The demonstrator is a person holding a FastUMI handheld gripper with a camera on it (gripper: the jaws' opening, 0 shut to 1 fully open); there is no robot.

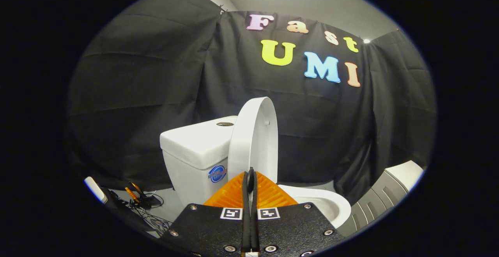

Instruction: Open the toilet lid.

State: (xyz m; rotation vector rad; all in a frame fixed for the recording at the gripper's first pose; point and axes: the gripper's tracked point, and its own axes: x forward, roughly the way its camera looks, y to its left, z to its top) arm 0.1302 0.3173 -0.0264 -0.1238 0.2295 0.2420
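Observation:
A white toilet stands ahead of me against the black cloth wall. Its lid [254,138] is raised upright and leans back against the white tank [195,147], which has a round flush button [225,124] on top. The open seat and bowl rim [325,202] lie to the right, just beyond my fingers. My gripper [250,176] is shut, its two fingertips pressed together with nothing between them. The tips sit just in front of the lower edge of the raised lid; whether they touch it I cannot tell.
A grey and white cabinet-like unit [384,196] stands at the right of the bowl. On the floor left of the tank lies a tangle of cables with small orange-handled tools [136,198].

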